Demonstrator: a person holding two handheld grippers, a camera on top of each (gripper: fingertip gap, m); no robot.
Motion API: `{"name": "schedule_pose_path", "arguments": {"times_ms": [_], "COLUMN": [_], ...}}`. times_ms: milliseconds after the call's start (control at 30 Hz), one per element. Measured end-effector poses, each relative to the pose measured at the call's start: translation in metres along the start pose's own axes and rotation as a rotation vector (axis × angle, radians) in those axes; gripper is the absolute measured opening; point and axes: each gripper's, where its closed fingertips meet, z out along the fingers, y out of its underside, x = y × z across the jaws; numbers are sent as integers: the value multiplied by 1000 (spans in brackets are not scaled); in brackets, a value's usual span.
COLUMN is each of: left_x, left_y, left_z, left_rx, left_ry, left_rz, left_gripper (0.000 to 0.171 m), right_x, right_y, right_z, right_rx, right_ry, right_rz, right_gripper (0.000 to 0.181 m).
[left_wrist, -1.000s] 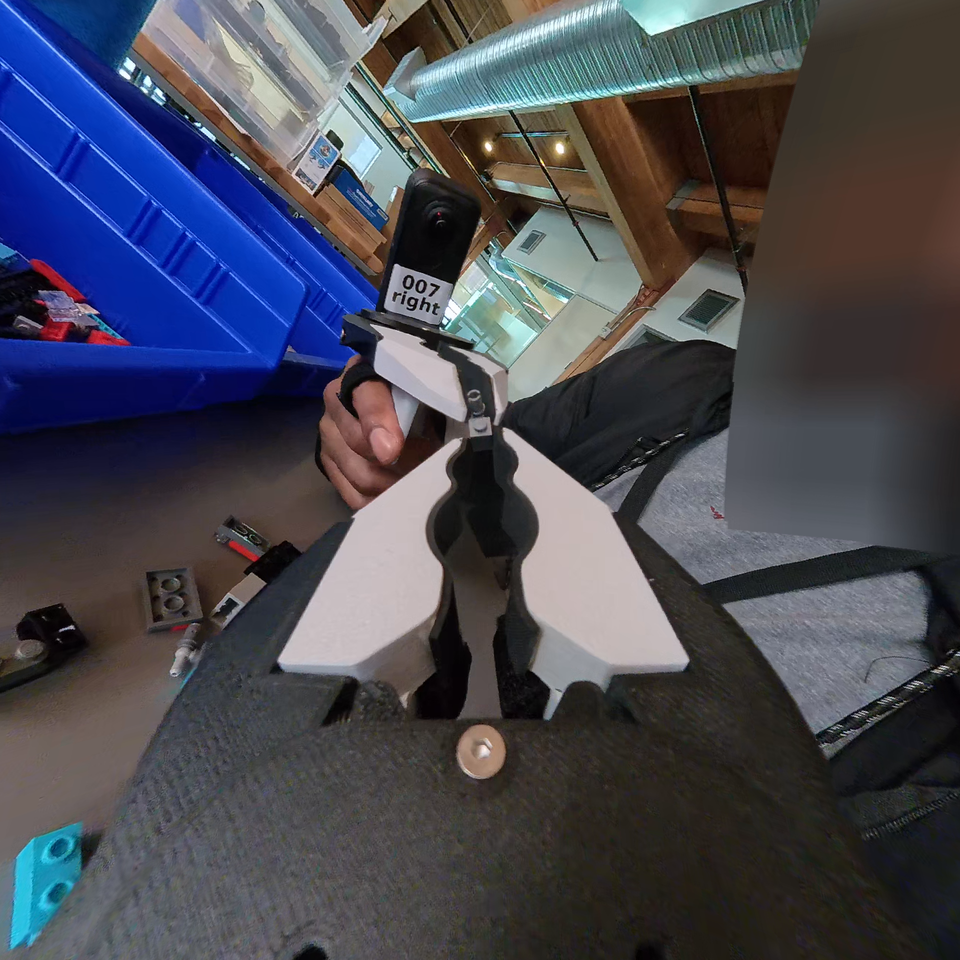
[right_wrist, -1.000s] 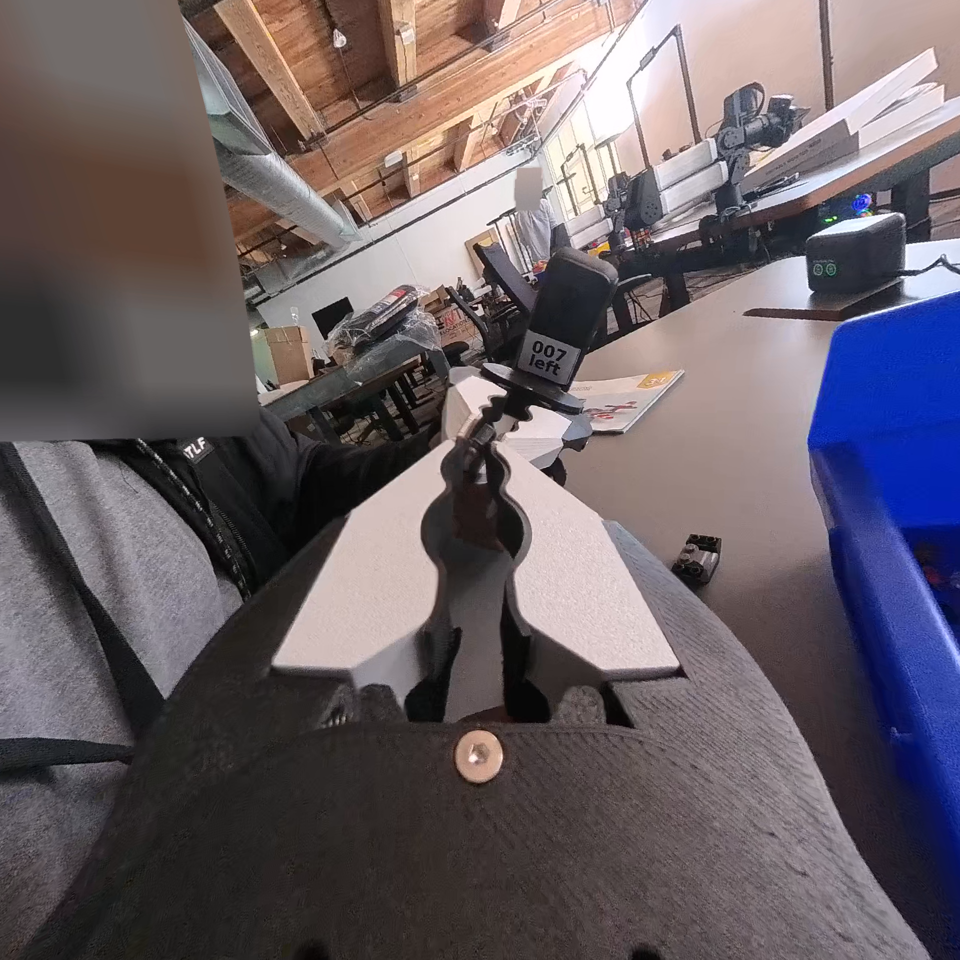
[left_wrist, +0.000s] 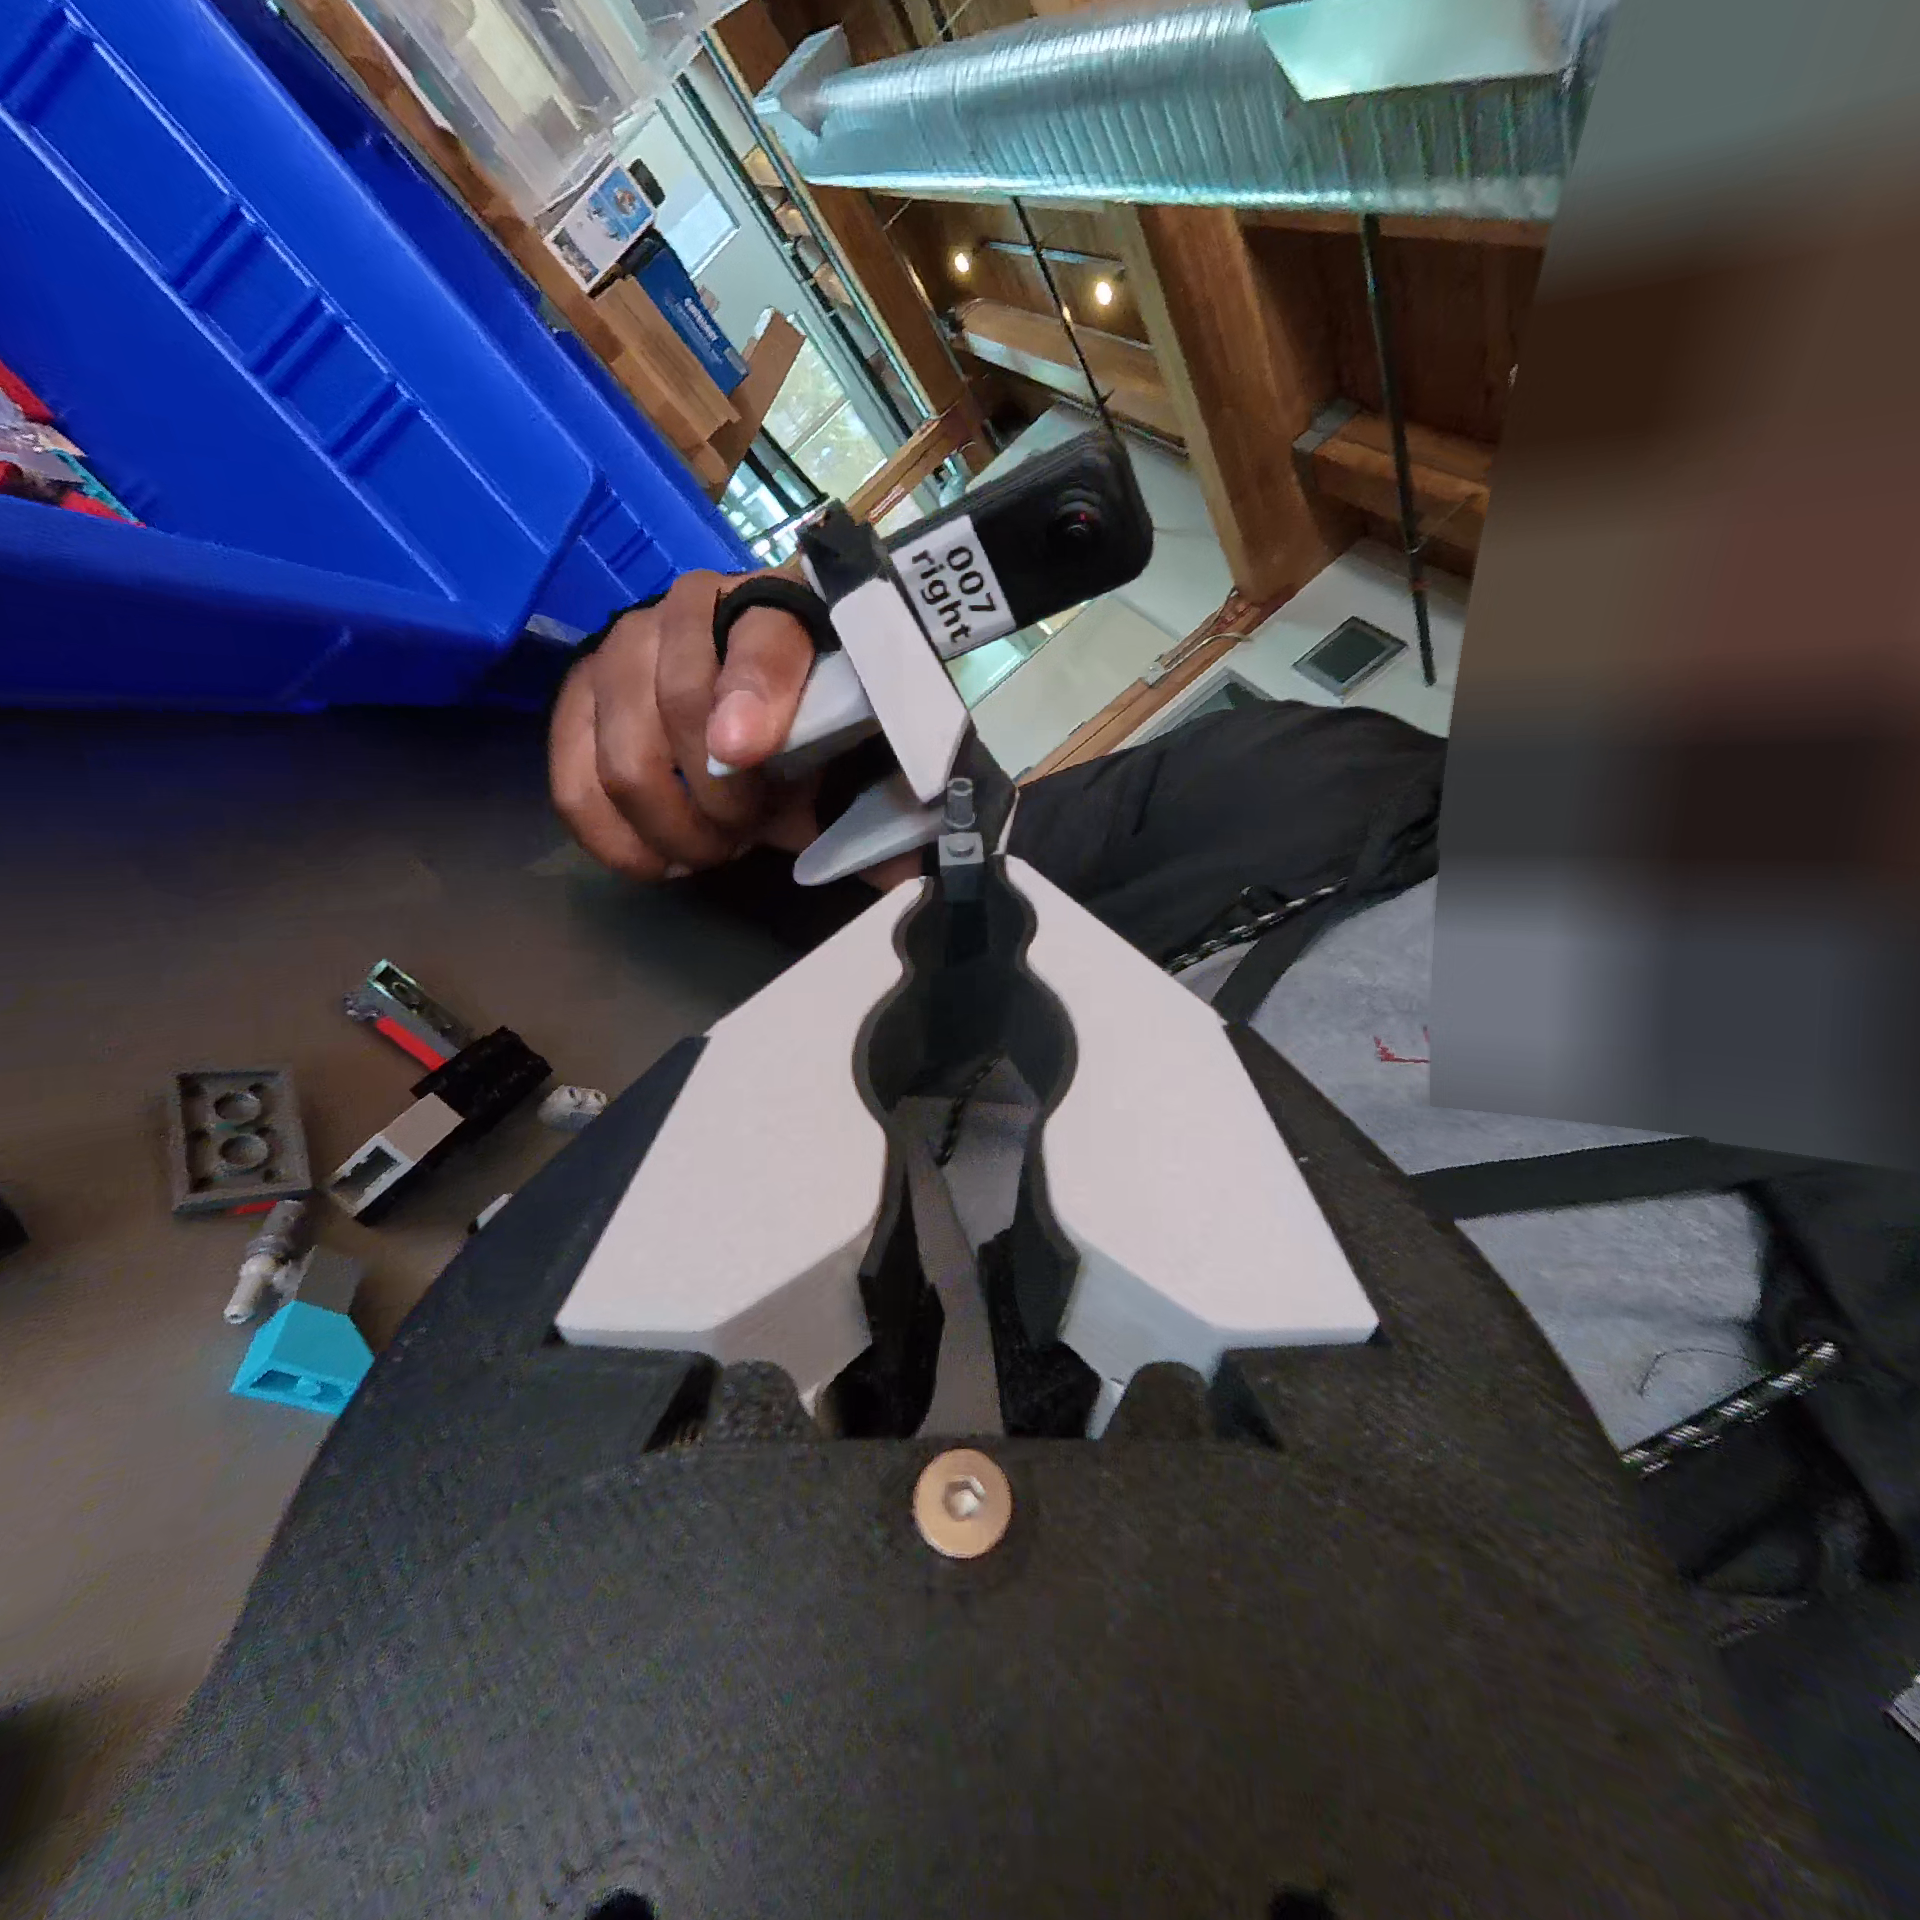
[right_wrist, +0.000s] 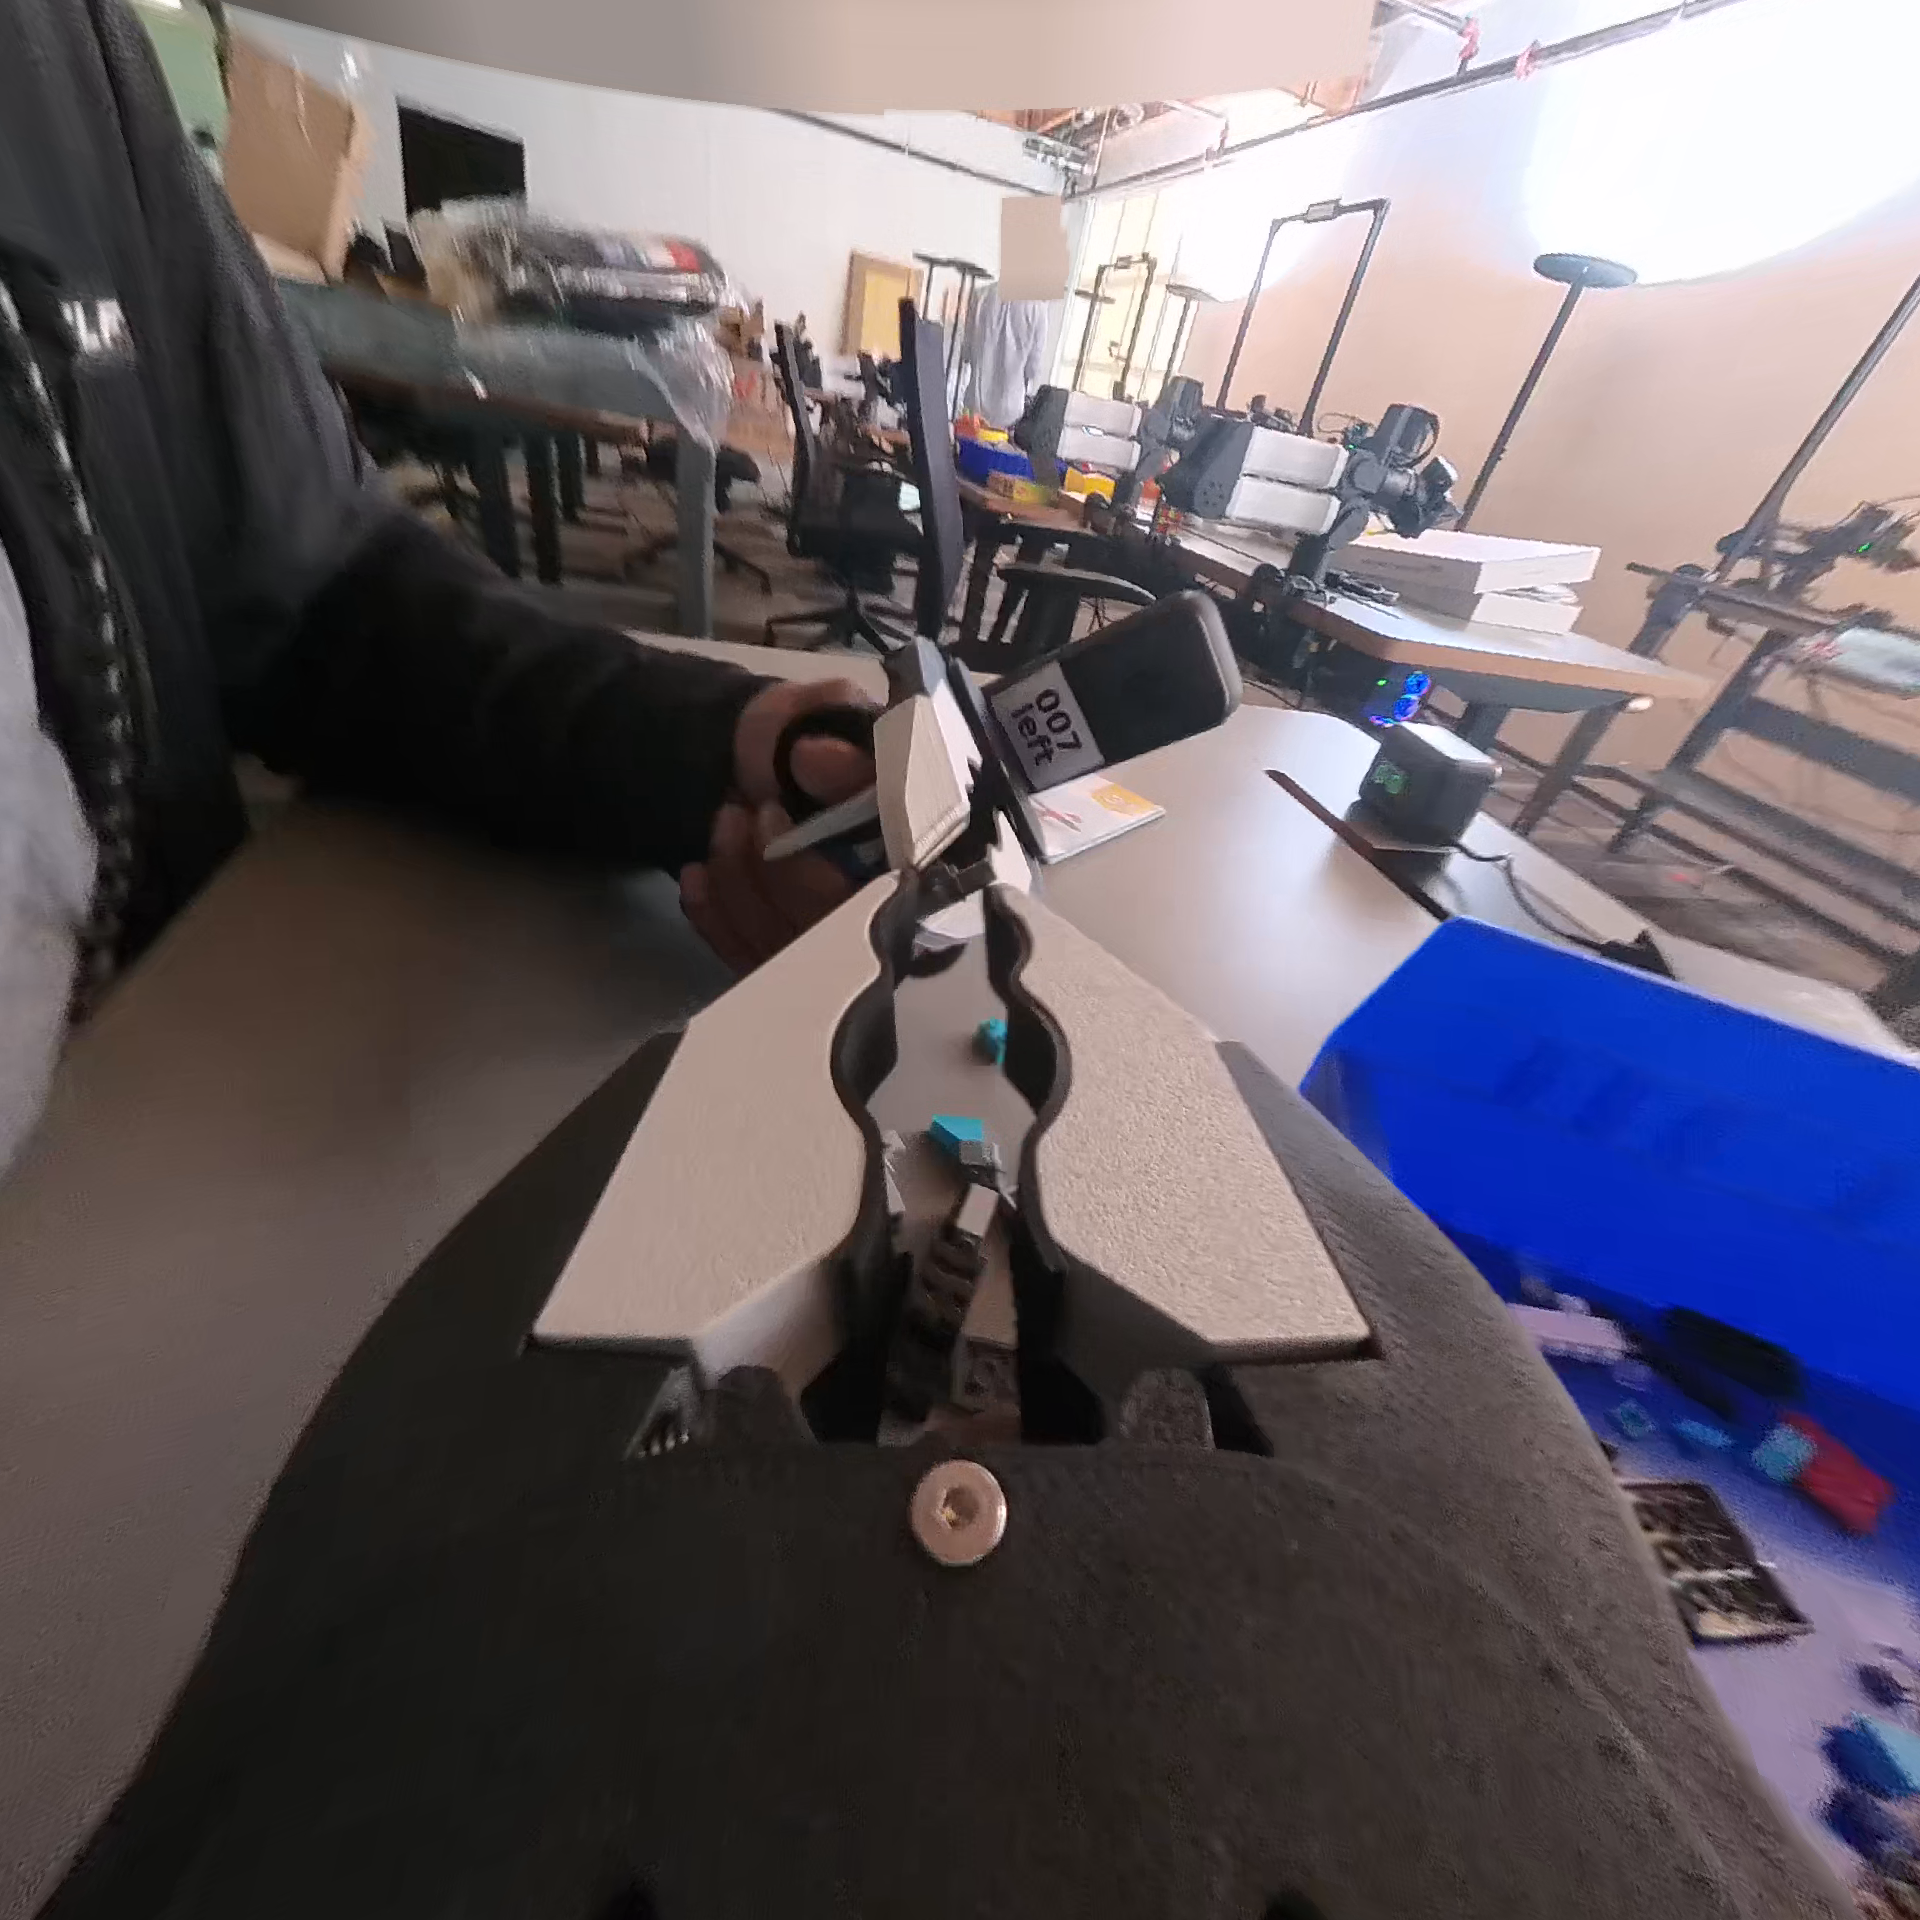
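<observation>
Left wrist view shows the left hand-held gripper (left_wrist: 961, 883), white-fingered on a black textured body, with its jaws drawn nearly together at the tips and pinching a small dark grey toy-brick part (left_wrist: 961, 868) that stands upright between them. The right hand-held gripper (left_wrist: 940, 800) meets it from above, its white fingertips touching the top peg of the same part; a person's hand (left_wrist: 675, 727) works its handle. A black camera (left_wrist: 1049, 540) sits on that gripper and carries a white label with printed writing.

On the grey table (left_wrist: 260, 862) to the left lie loose bricks: a grey two-stud plate (left_wrist: 237, 1143), a black-and-white block (left_wrist: 436, 1132) and a turquoise sloped brick (left_wrist: 301, 1345). A large blue plastic bin (left_wrist: 260, 364) stands behind them.

Right wrist view shows the right hand-held gripper (right_wrist: 951, 894) nearly closed at its tips, where the small dark part (right_wrist: 951, 881) sits, though blur hides how firmly it is gripped. The left hand-held gripper (right_wrist: 956, 862) reaches in from beyond, with its own labelled black camera (right_wrist: 1122, 696). The blue plastic bin (right_wrist: 1610, 1122) lies to the right, with mixed bricks inside.
</observation>
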Motion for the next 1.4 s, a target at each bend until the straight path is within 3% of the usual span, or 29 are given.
{"name": "schedule_pose_path", "arguments": {"times_ms": [67, 167, 500, 800, 933, 1033, 1167, 1400], "left_x": [0, -2, -8, -12, -17, -14, -12, -11], "left_y": [-1, 0, 26, 27, 22, 22, 23, 27], "left_z": [-1, -3, 2, 2, 0, 2, 5, 7], "left_rx": [-1, -15, -160, -158, -131, -130, -129, -150], "left_ry": [-6, -26, -46, -65, -84, -70, -60, -61], "left_rz": [1, -10, -88, -92, -90, -73, -61, -37], "left_gripper": [8, 8, 8, 8, 30, 28, 9, 8], "right_x": [0, -2, -20, -23, -24, -24, -24, -29], "right_y": [0, 6, 23, 27, 26, 26, 26, 25], "right_z": [-1, -1, 1, -6, -7, -7, -6, -6], "right_rx": [-12, -63, -154, -181, -170, -171, -169, -151], "right_ry": [6, 10, -45, -62, -67, -63, -59, -79], "right_rz": [-33, -110, -235, -244, -224, -225, -226, -229], "right_gripper": [30, 38, 32, 20, 20, 20, 20, 28]}}
